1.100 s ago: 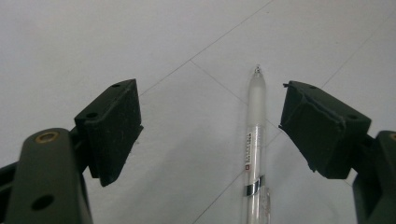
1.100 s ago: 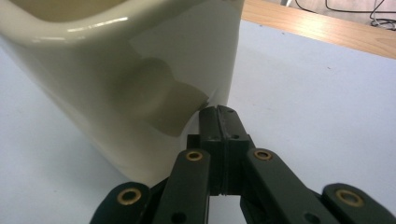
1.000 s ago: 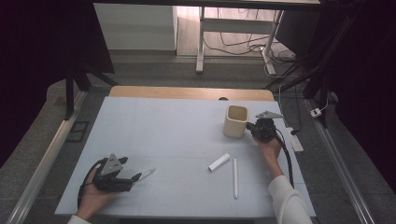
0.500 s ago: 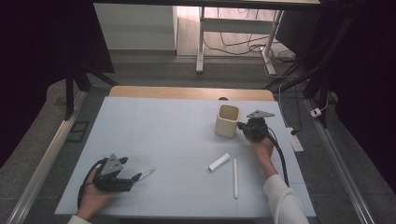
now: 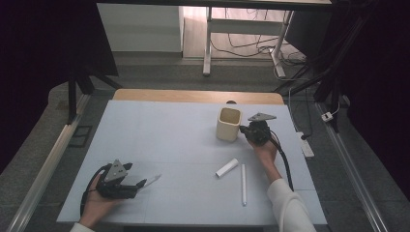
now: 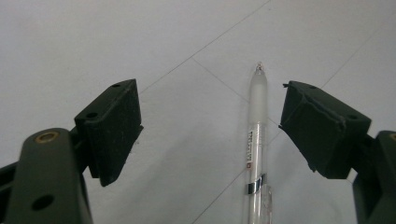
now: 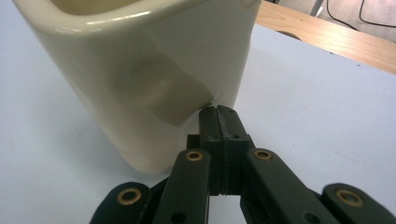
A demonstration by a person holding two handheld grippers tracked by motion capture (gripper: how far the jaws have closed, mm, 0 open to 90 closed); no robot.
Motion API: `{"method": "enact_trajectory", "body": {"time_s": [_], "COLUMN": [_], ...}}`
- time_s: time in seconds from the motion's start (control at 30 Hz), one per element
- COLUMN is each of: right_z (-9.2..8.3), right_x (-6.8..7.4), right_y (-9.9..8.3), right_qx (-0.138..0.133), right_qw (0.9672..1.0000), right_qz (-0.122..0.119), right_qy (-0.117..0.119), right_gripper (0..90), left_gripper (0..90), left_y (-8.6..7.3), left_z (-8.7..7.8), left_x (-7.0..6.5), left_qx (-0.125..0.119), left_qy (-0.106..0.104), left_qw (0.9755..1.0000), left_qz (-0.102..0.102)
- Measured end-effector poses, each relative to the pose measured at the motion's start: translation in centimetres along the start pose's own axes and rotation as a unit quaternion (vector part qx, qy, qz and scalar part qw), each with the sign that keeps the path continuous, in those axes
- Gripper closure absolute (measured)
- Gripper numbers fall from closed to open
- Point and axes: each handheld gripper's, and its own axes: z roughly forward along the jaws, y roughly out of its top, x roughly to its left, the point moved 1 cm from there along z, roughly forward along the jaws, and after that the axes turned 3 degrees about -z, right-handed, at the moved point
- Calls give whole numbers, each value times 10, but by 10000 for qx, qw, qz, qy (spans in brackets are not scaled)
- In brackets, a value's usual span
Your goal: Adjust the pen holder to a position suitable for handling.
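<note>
Two grippers are working at the pale blue table mat (image 5: 159,130), taken here from left to right.

At seven o'clock on the mat, the left gripper (image 5: 141,184) is lying low in the person's left hand (image 5: 96,205), jaws standing wide apart and gripping nothing. A clear plastic ballpoint pen (image 6: 256,140) is lying flat between the pads without touching either, its tip pointing to twelve o'clock in the left gripper view. This side is showing no change against the earlier pictures.

Near five o'clock, a short white cylinder (image 5: 226,167) and a thin white stick (image 5: 242,183) are lying just beside each other, untouched.

At two o'clock, the cream ceramic square-mouthed cup (image 5: 228,124) is standing upright. The right gripper (image 5: 244,132) is pressing against its lower side wall, jaws fully closed on nothing, tips touching the glaze. Over the last second the cup and gripper have been travelling together from three o'clock towards the centre. In my judgement the cup is being pushed rather than carried, probably to bring it within reach of the pens; a push this low is keeping the tipping risk small.
</note>
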Motion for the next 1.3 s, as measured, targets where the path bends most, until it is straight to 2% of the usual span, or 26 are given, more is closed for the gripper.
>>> {"method": "enact_trajectory", "body": {"time_s": [0.37,1.03,1.3], "right_z": [10,20,27], "right_x": [7,11,18], "right_y": [7,15,19], "right_qx": [-44,-50,-84], "right_qw": [9999,9998,9997], "right_qz": [-29,-26,-26], "right_qy": [119,198,232], "right_gripper": [895,895,895], "left_gripper": [199,199,199], "left_y": [0,-1,0], "left_z": [0,0,-1], "left_x": [0,0,0], "left_qx": [7,19,-5], "left_qy": [14,25,40], "left_qw": [10000,10000,10000], "left_qz": [4,7,-11]}}
